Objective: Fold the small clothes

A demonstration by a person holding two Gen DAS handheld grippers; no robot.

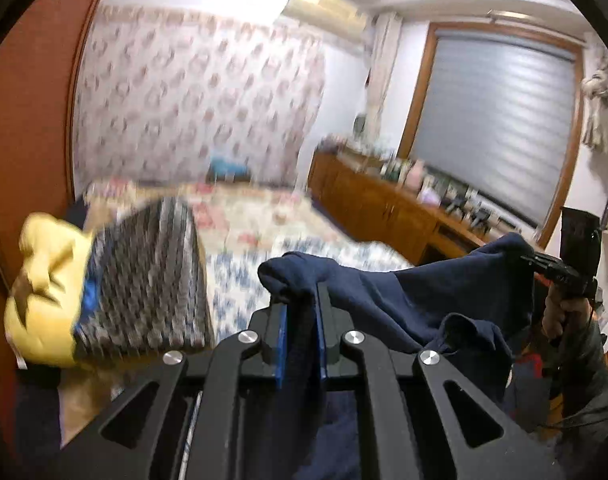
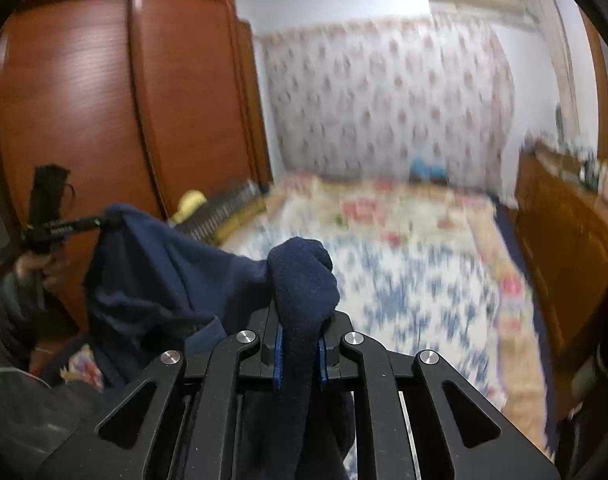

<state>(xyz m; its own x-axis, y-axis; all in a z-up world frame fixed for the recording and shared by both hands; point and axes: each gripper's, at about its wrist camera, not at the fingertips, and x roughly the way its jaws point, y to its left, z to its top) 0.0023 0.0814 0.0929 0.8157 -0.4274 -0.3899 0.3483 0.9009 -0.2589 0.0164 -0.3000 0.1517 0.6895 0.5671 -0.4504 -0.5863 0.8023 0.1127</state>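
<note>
A navy blue garment hangs stretched in the air between my two grippers, above the bed. My left gripper is shut on one bunched corner of it. My right gripper is shut on the other corner, and the cloth sags away to the left. In the left wrist view the right gripper shows at the far right, pinching the cloth. In the right wrist view the left gripper shows at the far left, pinching the cloth. Both views are blurred.
A bed with a blue and white floral cover lies below. A folded stack with a yellow item and a dark patterned one sits at its left. A wooden wardrobe stands left, and a cluttered wooden dresser right.
</note>
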